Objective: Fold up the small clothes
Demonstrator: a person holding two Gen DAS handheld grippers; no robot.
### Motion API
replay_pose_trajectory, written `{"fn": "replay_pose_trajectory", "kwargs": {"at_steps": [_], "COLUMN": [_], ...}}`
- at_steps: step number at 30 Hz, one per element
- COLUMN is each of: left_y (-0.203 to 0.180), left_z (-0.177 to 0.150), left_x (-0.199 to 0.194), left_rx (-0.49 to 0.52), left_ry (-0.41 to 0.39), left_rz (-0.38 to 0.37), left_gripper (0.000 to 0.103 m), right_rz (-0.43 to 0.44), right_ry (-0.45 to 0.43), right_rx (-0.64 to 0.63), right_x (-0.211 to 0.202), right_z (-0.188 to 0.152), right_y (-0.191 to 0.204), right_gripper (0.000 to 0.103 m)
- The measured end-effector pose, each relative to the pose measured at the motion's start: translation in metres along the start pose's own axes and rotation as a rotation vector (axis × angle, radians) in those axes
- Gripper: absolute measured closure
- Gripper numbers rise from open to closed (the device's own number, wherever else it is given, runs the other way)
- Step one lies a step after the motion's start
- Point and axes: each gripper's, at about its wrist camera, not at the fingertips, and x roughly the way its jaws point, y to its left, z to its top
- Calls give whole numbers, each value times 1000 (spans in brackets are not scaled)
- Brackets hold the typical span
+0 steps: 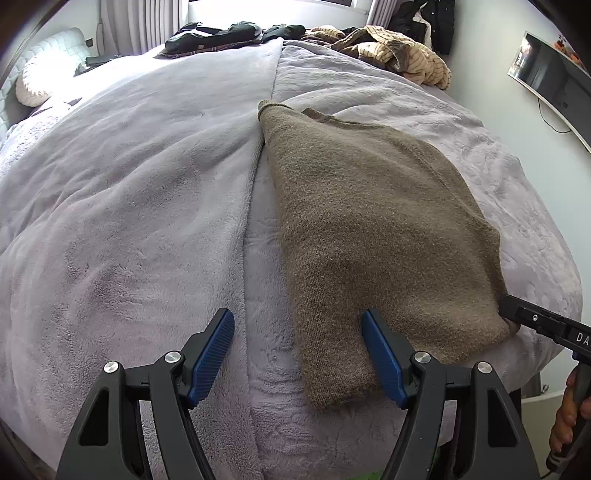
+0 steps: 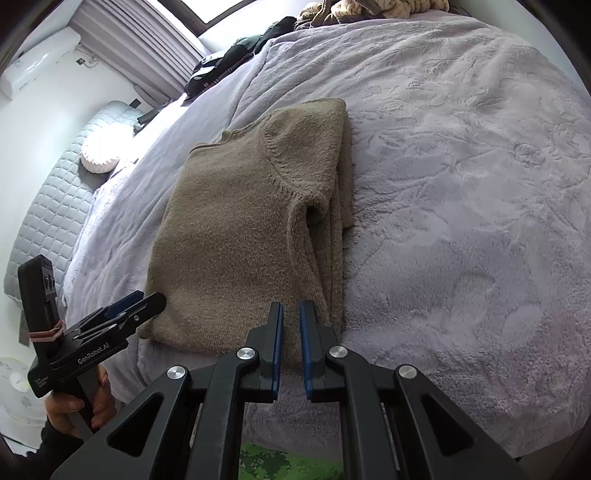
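A brown knit sweater (image 1: 369,229) lies on the lilac bedspread (image 1: 129,203), folded lengthwise with its sleeves tucked in; it also shows in the right wrist view (image 2: 243,236). My left gripper (image 1: 297,354) is open, its jaws wide apart over the sweater's near left corner, touching nothing. It shows from the side in the right wrist view (image 2: 147,301). My right gripper (image 2: 291,336) is nearly shut, a thin gap between its pads, at the sweater's near right edge. Whether cloth is pinched I cannot tell. Its tip shows in the left wrist view (image 1: 511,310).
Unfolded clothes are piled at the far side of the bed: dark garments (image 1: 221,35) and a beige striped one (image 1: 402,51). A round white cushion (image 2: 98,155) lies by the quilted headboard (image 2: 55,206). A wall TV (image 1: 554,77) hangs at right.
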Motion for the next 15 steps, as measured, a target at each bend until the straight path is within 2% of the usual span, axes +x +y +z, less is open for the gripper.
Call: {"fn": "replay_pose_trajectory", "kwargs": {"at_steps": [11,15], "left_y": [7,9], "left_z": [9,15], "left_x": [-9,-12], "left_rx": [-17,-23], "left_ry": [12,8], "left_rz": [18,18], "left_gripper": [30,30], "right_rz": [0,-80], "right_ry": [19,1], "right_rx": [64,57], "right_x": [-7,-18], "right_z": [6,13], "right_y": [-4,1], "right_gripper": [93,92]}}
